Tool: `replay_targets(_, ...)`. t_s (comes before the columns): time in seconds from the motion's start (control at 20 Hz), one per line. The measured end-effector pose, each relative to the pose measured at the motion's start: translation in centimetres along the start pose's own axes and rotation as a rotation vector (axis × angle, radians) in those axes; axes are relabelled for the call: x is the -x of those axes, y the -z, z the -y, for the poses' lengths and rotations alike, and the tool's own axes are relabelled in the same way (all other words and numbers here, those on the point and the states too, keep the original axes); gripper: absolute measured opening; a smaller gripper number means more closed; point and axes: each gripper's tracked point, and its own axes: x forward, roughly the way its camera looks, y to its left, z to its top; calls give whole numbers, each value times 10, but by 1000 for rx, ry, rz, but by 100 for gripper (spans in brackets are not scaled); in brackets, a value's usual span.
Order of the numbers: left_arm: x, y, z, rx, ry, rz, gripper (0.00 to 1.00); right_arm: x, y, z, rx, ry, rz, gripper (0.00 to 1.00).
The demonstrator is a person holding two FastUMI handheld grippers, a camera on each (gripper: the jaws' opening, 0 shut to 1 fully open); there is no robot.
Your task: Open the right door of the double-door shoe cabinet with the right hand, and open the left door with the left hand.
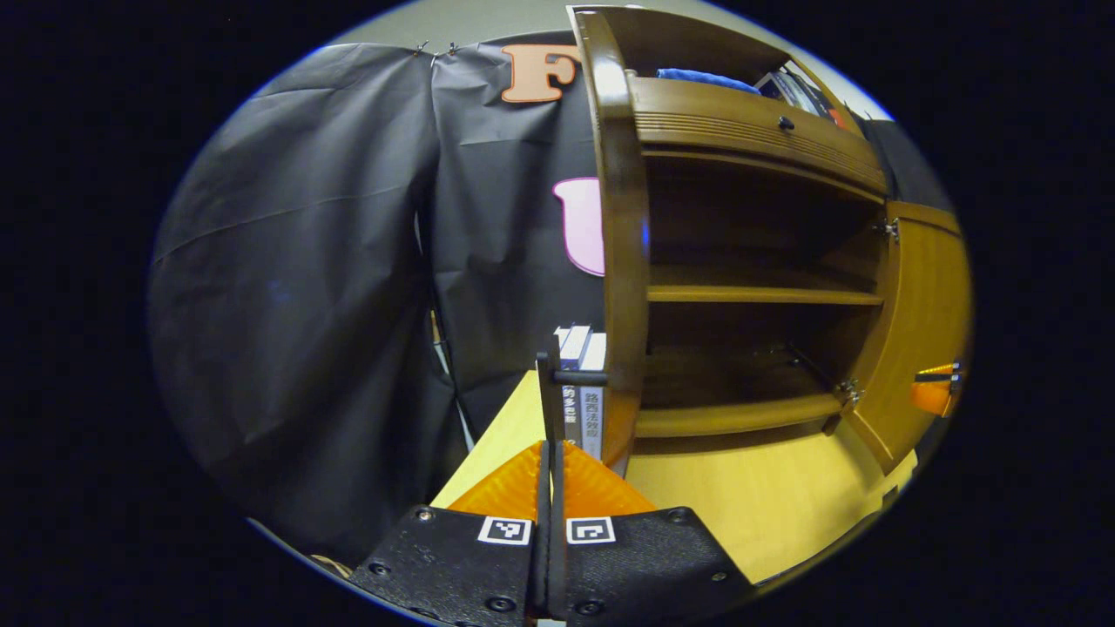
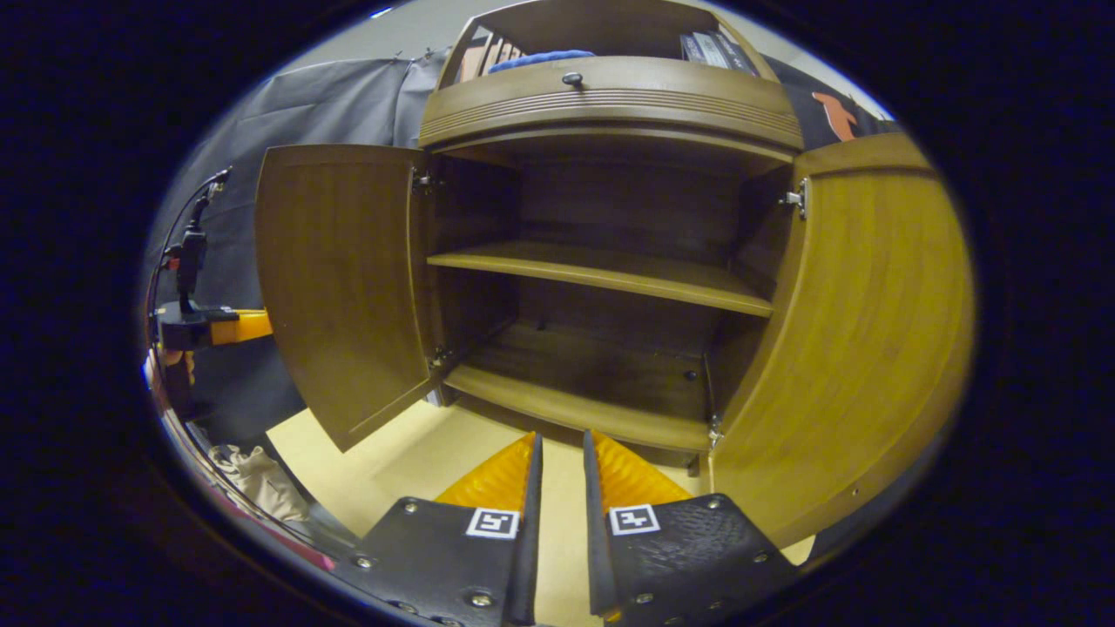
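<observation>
Left gripper view: left gripper point(image 1: 550, 470) fingers pressed together, holding nothing, at the edge of the open left brown wooden door point(image 1: 620, 261) of the shoe cabinet point(image 1: 749, 131) on the yellow tabletop point(image 1: 766, 496). Right gripper view: right gripper point(image 2: 562, 470) fingers narrowly apart, empty, facing the wooden shelves point(image 2: 610, 274); right door point(image 2: 862, 348) swung open.

— What kind of place is this?

— It looks like a recording booth, not a real home. Black cloth point(image 1: 296, 261) hangs as the wall behind and beside the furniture, clipped at its top edge against a pale wall.

— But there is home furniture?

— Yes. A wooden shoe cabinet point(image 2: 610, 104) stands on a pale yellow counter point(image 1: 766, 496), with both doors open and bare shelves point(image 2: 610, 272) inside. Some books point(image 1: 582, 392) stand beside it, and more books and a blue cloth point(image 2: 540, 58) lie in its top compartment.
</observation>
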Motion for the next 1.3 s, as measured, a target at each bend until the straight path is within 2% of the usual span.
replay_targets(0.35,10,0,-2,72,-3,3,1,-9,-5,-16,13,-37,-1,24)
replay_targets(0.5,19,-11,22,81,26,27,1,-9,-9,-20,15,-42,5,24)
replay_targets(0.85,35,-53,91,114,178,110,1,10,-29,-9,32,5,57,24)
replay_targets(1.05,43,-92,127,120,267,185,1,28,-60,4,-1,49,133,24)
replay_targets(1.1,44,-103,136,122,289,206,4,34,-70,7,-11,60,156,24)
replay_targets(1.15,46,-114,147,122,313,225,1,38,-79,10,-19,70,178,24)
replay_targets(1.3,51,-138,173,112,386,284,1,55,-105,20,-30,106,243,24)
